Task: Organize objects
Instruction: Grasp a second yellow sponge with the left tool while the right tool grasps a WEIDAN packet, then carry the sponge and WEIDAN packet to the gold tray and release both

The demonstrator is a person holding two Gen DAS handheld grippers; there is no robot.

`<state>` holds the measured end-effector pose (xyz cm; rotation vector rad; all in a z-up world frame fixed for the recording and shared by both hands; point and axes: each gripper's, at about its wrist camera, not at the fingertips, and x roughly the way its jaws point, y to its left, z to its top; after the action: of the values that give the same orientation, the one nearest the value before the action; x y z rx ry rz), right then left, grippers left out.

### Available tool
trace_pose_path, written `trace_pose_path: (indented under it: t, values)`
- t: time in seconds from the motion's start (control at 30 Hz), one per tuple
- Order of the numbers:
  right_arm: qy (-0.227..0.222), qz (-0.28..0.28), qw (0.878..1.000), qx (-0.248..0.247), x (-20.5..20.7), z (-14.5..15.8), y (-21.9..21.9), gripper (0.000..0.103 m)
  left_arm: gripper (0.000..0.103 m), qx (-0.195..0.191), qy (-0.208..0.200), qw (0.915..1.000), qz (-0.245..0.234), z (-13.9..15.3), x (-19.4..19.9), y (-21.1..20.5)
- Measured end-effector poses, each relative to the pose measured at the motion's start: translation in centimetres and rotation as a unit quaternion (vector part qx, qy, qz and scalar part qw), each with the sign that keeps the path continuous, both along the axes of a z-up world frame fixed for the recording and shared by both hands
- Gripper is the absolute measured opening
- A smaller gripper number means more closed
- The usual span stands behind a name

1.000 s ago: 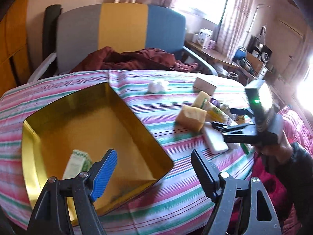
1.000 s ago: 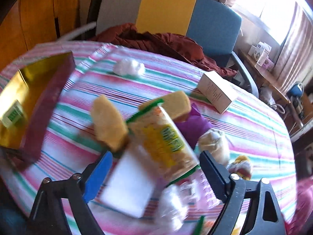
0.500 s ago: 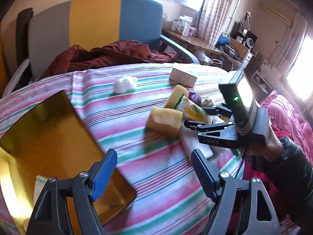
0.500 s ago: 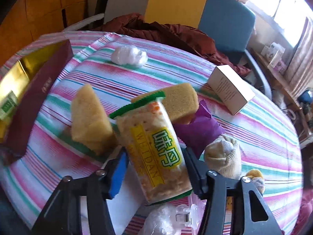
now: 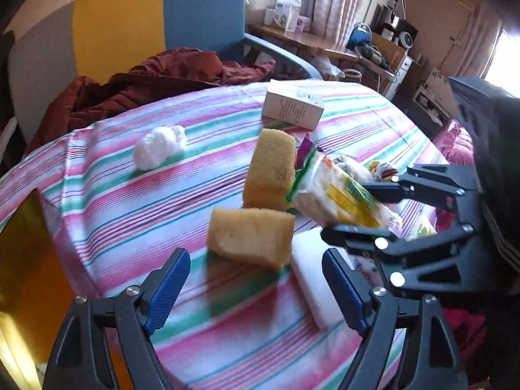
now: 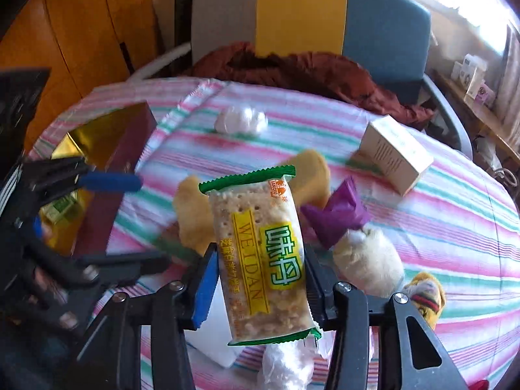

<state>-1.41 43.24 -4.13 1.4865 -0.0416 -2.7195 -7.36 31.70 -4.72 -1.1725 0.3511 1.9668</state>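
R gripper [image 6: 258,279] jaws clamp the cracker pack [image 6: 260,253], lifted above sponges [image 5: 250,240] mid-worktop [image 5: 130,188]. L gripper [image 5: 256,282] jaws spread wide, holding nothing, near worktop's front edge.

A grey, yellow and blue chair [image 6: 308,22] is standing behind the striped table [image 5: 201,175]. Daylight is streaming through curtains [image 5: 341,0] over a cluttered wooden desk [image 5: 312,40]

Cracker packet [image 6: 265,253]: yellow band down its front reads "WEIDAN" in brown capitals; beside it two large Chinese characters in green and white, then a column of smaller characters too fine to read. Small red logo under the green top seal, lettering unclear. White box [image 6: 395,154]: fine print on its side, illegible.
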Motion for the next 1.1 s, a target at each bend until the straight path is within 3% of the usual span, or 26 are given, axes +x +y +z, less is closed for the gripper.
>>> trace_pose_path:
  t: [0.1,0.3,0.4,0.53,0.8,1.1]
  values:
    - [-0.004,-0.018,1.0,-0.013,0.1,-0.2,1.1,0.049,0.085,-0.008,-0.004,1.0,-0.001,-0.9,-0.8,0.9]
    - [0.044,-0.042,0.996,-0.068,0.8,2.0,2.9,0.049,0.083,-0.012,-0.004,0.9999,-0.004,-2.1,-1.6,1.9]
    - [0.049,-0.043,0.995,-0.074,0.7,2.1,2.8,0.049,0.067,-0.01,0.001,0.9999,-0.002,-2.5,-1.8,2.2]
    - [0.051,-0.043,0.995,-0.076,0.6,1.9,2.7,0.049,0.061,0.003,0.004,1.0,0.001,-2.3,-1.6,1.7]
    - [0.076,-0.03,0.993,-0.084,0.8,3.0,1.7,0.049,0.061,0.054,-0.001,0.9976,0.042,1.2,-0.1,-2.8]
    - [0.081,0.016,0.992,-0.093,0.6,4.0,-3.8,0.049,0.061,0.103,0.032,0.9855,0.131,5.8,1.0,-13.1]
